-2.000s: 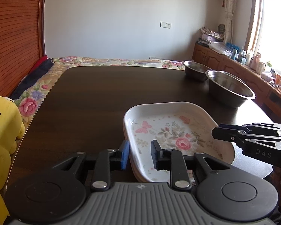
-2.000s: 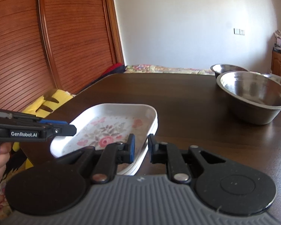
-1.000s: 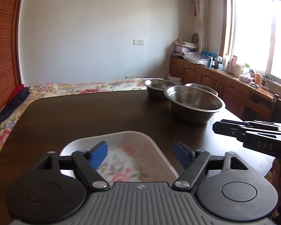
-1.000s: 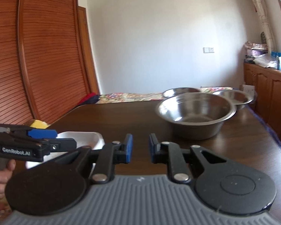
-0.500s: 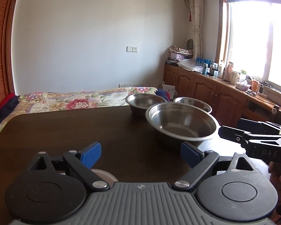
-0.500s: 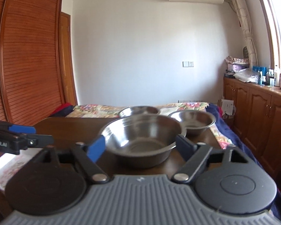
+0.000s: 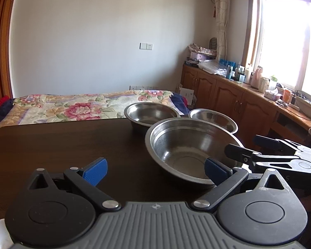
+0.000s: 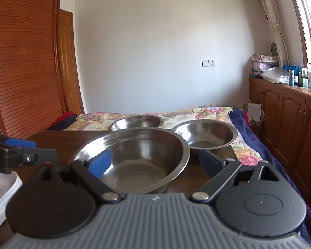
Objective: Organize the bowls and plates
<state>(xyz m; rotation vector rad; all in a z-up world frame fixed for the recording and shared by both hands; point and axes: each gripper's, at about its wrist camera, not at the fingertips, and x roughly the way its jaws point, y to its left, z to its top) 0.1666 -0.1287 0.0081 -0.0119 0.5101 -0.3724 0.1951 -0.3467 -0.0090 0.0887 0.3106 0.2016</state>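
Right gripper (image 8: 155, 161) spread wide astride near steel bowl (image 8: 134, 155), left gripper (image 7: 155, 168) wide too; likely light, stiff, slippery, best pinched at rim.

Home bedroom: floral bedspread (image 7: 76, 103), louvered wooden wardrobe (image 8: 27, 72), cluttered cabinets (image 7: 228, 91).

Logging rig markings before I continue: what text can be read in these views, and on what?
"AI": end of a cut-off label on the left tongs' body, right wrist view.
"S": faint letter on the right tongs' body, left wrist view.
Bottles on the cabinet counter: labels too small to read.
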